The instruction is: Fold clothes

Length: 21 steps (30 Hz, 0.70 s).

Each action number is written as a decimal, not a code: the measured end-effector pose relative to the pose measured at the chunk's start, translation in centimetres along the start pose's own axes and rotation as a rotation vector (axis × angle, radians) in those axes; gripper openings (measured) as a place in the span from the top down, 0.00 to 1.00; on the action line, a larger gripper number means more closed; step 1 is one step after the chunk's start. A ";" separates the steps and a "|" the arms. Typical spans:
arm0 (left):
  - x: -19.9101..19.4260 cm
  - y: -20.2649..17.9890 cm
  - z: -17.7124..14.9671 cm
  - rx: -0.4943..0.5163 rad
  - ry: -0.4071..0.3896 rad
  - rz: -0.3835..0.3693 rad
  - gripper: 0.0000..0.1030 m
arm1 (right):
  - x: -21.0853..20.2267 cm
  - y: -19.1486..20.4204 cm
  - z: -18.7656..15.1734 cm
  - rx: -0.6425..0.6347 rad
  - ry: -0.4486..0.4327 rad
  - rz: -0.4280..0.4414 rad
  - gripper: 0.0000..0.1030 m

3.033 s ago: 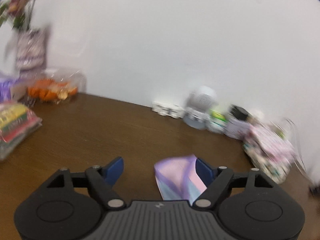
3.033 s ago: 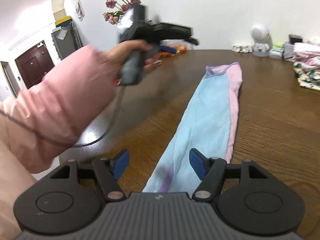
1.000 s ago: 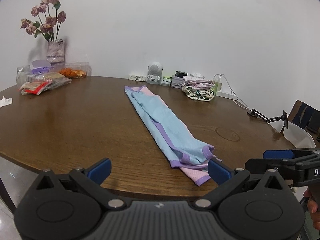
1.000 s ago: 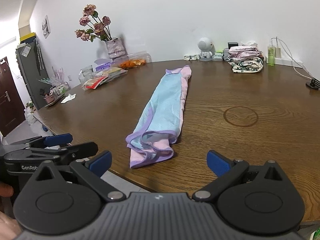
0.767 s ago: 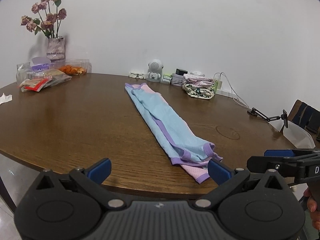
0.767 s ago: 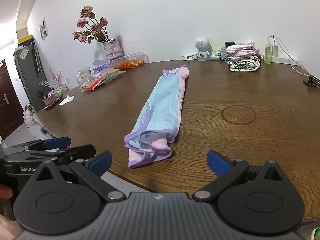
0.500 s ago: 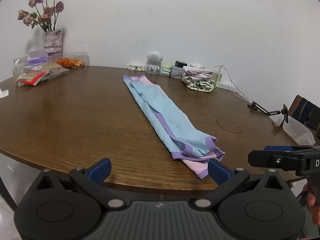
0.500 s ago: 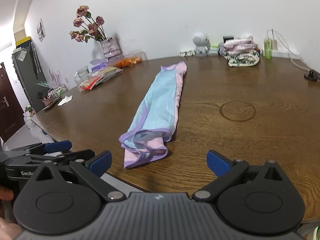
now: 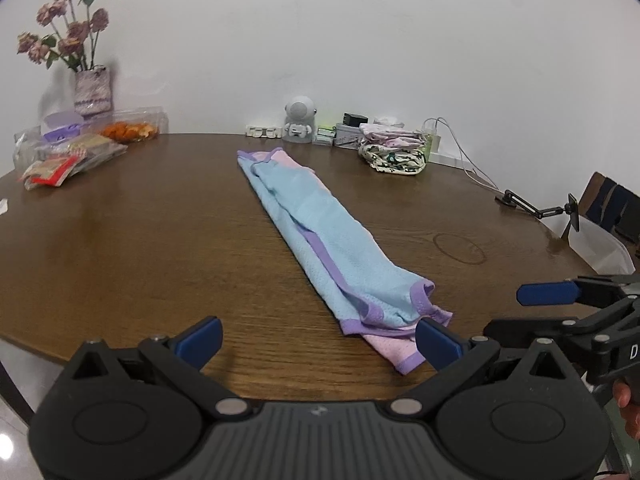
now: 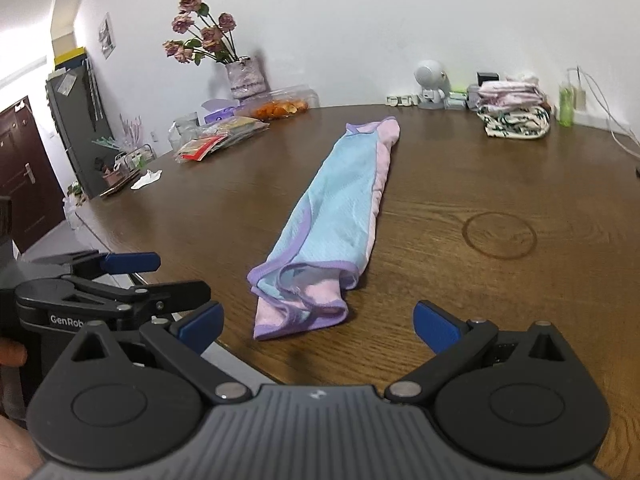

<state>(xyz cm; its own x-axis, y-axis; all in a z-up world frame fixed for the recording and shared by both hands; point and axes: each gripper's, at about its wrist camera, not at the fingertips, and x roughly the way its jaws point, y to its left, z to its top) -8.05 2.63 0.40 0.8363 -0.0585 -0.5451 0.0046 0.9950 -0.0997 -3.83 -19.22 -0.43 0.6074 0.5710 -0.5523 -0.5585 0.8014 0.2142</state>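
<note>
The blue and pink garment (image 9: 320, 236) is lying as a long narrow strip across the middle of the surface (image 9: 140, 240), ready for folding end to end. Both the left gripper (image 9: 318, 336) and the right gripper (image 10: 318, 322) are hovering released, jaws spread, just short of the garment's near hem, likely lining up to pinch it.

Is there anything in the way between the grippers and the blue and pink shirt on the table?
No, nothing visible. Only bare table lies between the open right hand-held gripper and the near end of the shirt. The open left hand-held gripper has the same clear path to it.
</note>
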 end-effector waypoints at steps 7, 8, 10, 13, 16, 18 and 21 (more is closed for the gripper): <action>1.3 -0.1 0.1 0.022 0.021 -0.001 0.00 | 0.8 -0.6 0.5 -0.015 0.010 0.000 0.00; 1.5 0.0 0.2 0.027 0.021 0.002 0.00 | 0.8 -0.8 0.6 -0.016 0.008 0.000 0.00; 1.7 0.0 0.4 0.032 0.017 0.003 0.00 | 1.0 -1.2 0.8 -0.010 0.010 0.004 0.00; 2.2 0.1 0.7 0.043 0.012 -0.003 0.00 | 1.4 -1.8 1.0 -0.002 0.016 0.010 0.00; 2.7 0.2 1.2 0.071 0.009 -0.019 0.00 | 1.7 -2.2 1.2 -0.012 0.022 0.003 0.00; 3.0 0.3 1.4 0.107 0.007 -0.047 0.00 | 1.9 -2.5 1.3 -0.028 0.024 0.002 0.00; 3.2 0.5 2.0 0.200 0.007 -0.114 0.00 | 2.0 -2.7 1.8 -0.064 0.031 -0.002 0.00</action>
<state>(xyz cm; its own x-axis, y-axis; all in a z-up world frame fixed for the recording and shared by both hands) -4.30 3.14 0.24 0.8204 -0.1715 -0.5455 0.2083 0.9781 0.0056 -0.08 -19.97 -0.69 0.5910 0.5631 -0.5777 -0.5933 0.7886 0.1616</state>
